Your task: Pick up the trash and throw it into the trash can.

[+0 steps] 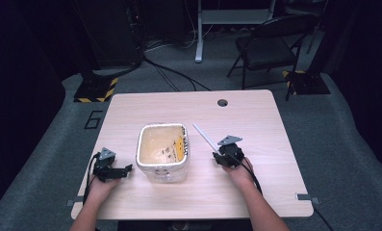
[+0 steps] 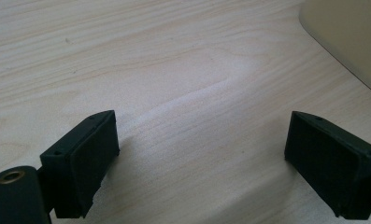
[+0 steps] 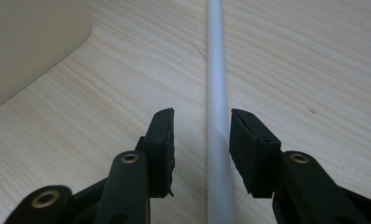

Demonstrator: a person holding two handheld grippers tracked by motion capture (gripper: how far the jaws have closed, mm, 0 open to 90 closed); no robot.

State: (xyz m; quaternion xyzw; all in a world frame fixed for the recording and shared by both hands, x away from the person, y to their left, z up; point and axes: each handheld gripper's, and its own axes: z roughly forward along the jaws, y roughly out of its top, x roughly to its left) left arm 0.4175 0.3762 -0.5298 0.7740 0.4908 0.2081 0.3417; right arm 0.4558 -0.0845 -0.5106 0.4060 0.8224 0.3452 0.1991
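Note:
A thin white rod (image 1: 204, 136) lies on the wooden table (image 1: 256, 120), slanting from the far left toward my right gripper (image 1: 218, 155). In the right gripper view the rod (image 3: 217, 70) runs between the jaws of my right gripper (image 3: 202, 116). They stand open around it; the right jaw is at the rod's side and a gap shows on the left. A cream square tub (image 1: 139, 149) with yellowish contents stands mid-table. My left gripper (image 1: 126, 171) rests left of the tub, jaws wide open over bare wood (image 2: 202, 135), with the tub's wall (image 2: 351, 37) at the far right.
The tub's corner (image 3: 29, 42) is left of the rod in the right gripper view. A round cable hole (image 1: 222, 102) sits near the table's far edge. A black folding chair (image 1: 270, 48) and floor cables (image 1: 174, 77) lie beyond the table.

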